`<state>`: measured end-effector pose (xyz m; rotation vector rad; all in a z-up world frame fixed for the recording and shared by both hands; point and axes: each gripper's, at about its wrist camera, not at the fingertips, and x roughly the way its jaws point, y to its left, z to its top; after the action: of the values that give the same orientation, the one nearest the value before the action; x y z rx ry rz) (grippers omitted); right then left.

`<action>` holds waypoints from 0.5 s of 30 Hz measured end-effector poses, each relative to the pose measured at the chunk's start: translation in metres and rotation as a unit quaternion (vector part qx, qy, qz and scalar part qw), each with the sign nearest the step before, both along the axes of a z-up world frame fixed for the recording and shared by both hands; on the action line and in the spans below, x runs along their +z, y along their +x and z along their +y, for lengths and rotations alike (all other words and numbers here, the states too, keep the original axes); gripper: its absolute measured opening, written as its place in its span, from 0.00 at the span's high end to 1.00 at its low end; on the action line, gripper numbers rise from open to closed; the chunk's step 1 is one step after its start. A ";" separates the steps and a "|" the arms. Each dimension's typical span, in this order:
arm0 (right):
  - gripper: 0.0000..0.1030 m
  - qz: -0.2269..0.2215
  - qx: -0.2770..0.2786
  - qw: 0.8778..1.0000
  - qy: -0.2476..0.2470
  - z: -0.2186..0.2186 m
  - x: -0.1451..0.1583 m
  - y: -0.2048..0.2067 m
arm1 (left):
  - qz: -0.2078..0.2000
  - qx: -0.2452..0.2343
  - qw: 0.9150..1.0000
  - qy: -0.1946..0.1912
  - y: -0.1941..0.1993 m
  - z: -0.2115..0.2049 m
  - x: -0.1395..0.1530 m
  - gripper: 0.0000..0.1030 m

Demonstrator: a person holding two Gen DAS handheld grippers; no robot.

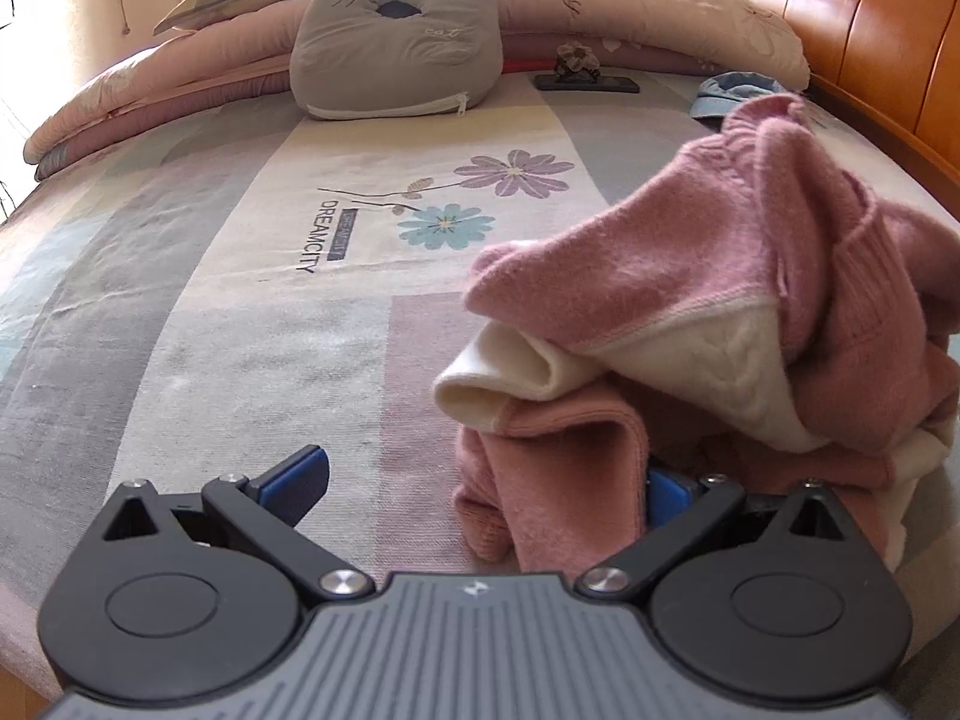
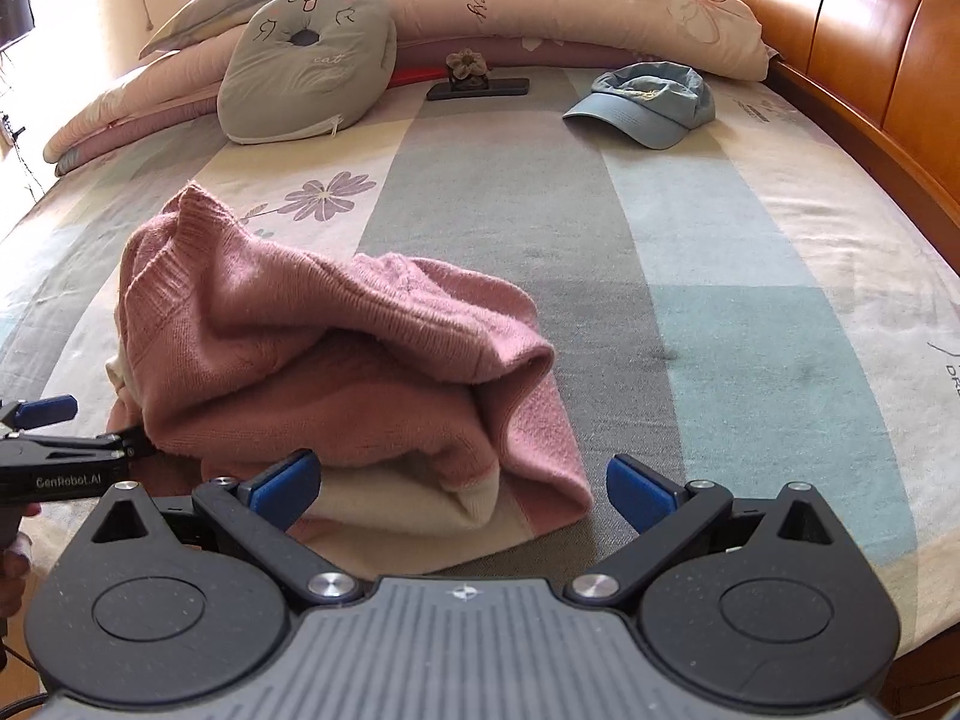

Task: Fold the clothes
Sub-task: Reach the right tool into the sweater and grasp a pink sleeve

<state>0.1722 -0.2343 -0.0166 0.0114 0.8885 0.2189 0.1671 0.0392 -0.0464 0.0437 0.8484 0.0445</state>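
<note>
A pink knitted sweater (image 1: 720, 276) with a cream lining lies in a crumpled heap on the patchwork bed sheet (image 1: 240, 312). In the left wrist view my left gripper (image 1: 480, 486) is open at the heap's near left corner. A pink fold hangs between its fingers and hides part of the right blue pad (image 1: 663, 498). In the right wrist view the sweater (image 2: 336, 348) fills the centre left. My right gripper (image 2: 465, 489) is open at its near edge, the cream hem just in front of its pads. The left gripper (image 2: 90, 426) shows at the far left, one finger touching the sweater.
At the back sit a grey cat cushion (image 2: 306, 66), a blue cap (image 2: 648, 102), a black phone (image 2: 480, 88) with a fabric flower, and stacked quilts (image 2: 570, 6). A wooden headboard (image 2: 870, 60) runs along the right. A hand (image 2: 12, 564) holds the left gripper.
</note>
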 end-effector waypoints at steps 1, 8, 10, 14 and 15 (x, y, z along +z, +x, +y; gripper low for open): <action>0.00 -0.001 0.001 1.000 -0.003 0.000 0.000 0.001 | -0.001 0.003 1.000 0.001 0.001 0.005 0.001 0.01; 0.00 -0.009 0.000 1.000 -0.019 -0.001 0.002 0.010 | 0.003 0.046 0.998 0.043 0.006 0.040 0.001 0.00; 0.00 -0.013 -0.001 1.000 -0.022 -0.002 0.003 0.013 | 0.013 0.065 0.996 0.067 0.007 0.054 -0.004 0.00; 0.00 -0.021 0.000 0.999 -0.030 -0.002 0.002 0.023 | 0.021 0.086 0.994 0.062 0.002 0.077 -0.004 0.01; 0.00 -0.022 0.001 0.999 -0.033 -0.002 0.001 0.027 | 0.019 0.083 0.995 0.055 0.000 0.079 -0.001 0.01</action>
<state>0.1990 -0.2359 -0.0154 -0.0549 0.8507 0.1912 0.1668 0.1181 -0.0475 0.0779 0.8860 0.2470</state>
